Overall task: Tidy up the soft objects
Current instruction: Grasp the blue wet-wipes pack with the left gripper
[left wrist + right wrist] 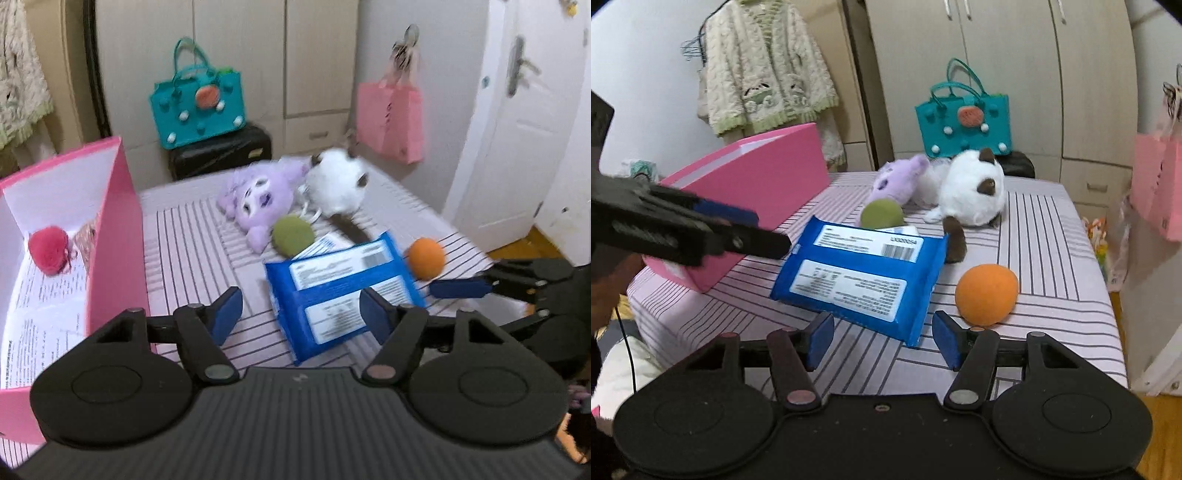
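Note:
A blue wipes pack [343, 295] [864, 280] lies on the striped table. Behind it are a green ball [292, 236] [882, 213], a purple plush [260, 199] [899, 177] and a white plush cat [336, 182] [971, 188]. An orange ball [425, 257] [987, 293] sits to the right. My left gripper [301, 314] is open and empty, just in front of the pack. My right gripper [882, 338] is open and empty at the pack's near edge. A pink box [110, 236] [764, 184] on the left holds a red ball [48, 249] and another small item.
A teal felt bag [197, 99] [962, 122] stands on a black case [221, 151] behind the table. A pink bag [391, 122] hangs on the wall at right. A white door [517, 129] is far right. A knit cardigan [764, 66] hangs at left.

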The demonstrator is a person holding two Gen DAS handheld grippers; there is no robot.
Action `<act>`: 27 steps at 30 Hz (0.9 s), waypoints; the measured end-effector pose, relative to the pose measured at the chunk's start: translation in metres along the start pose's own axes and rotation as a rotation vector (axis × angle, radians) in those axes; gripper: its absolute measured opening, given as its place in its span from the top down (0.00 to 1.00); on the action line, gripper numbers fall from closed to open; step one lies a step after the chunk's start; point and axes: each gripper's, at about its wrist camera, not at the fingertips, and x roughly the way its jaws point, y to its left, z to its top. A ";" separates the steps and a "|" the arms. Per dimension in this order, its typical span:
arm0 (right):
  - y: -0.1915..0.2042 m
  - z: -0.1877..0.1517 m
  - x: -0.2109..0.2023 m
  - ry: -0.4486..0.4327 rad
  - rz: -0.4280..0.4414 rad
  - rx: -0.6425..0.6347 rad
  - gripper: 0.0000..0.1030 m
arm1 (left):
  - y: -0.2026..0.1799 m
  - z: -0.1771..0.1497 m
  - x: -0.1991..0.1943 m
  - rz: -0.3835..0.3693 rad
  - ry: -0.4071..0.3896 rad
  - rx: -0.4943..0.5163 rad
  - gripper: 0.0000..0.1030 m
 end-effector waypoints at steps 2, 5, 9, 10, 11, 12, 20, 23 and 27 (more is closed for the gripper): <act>-0.001 0.001 0.004 -0.003 -0.012 0.028 0.38 | 0.003 -0.002 0.014 0.017 0.033 -0.016 0.36; -0.002 0.001 0.011 -0.001 -0.007 0.076 0.37 | 0.013 -0.008 0.033 -0.002 0.089 -0.082 0.43; -0.005 -0.001 0.016 -0.023 -0.009 0.157 0.37 | 0.020 -0.015 0.043 -0.052 0.122 -0.170 0.55; -0.005 0.000 0.017 -0.030 -0.010 0.171 0.37 | 0.021 -0.017 0.043 -0.067 0.119 -0.193 0.59; -0.004 -0.001 0.018 -0.037 -0.016 0.180 0.37 | 0.023 -0.018 0.043 -0.081 0.117 -0.210 0.62; -0.004 -0.001 0.019 -0.045 -0.023 0.187 0.37 | 0.024 -0.019 0.043 -0.093 0.115 -0.214 0.64; -0.002 -0.006 0.019 -0.077 -0.047 0.252 0.64 | 0.026 -0.021 0.046 -0.132 0.112 -0.227 0.75; 0.001 -0.005 0.018 -0.075 -0.062 0.232 0.67 | 0.023 -0.021 0.042 -0.130 0.098 -0.205 0.75; 0.004 -0.007 0.014 -0.077 -0.068 0.227 0.68 | 0.016 -0.021 0.035 -0.125 0.085 -0.182 0.74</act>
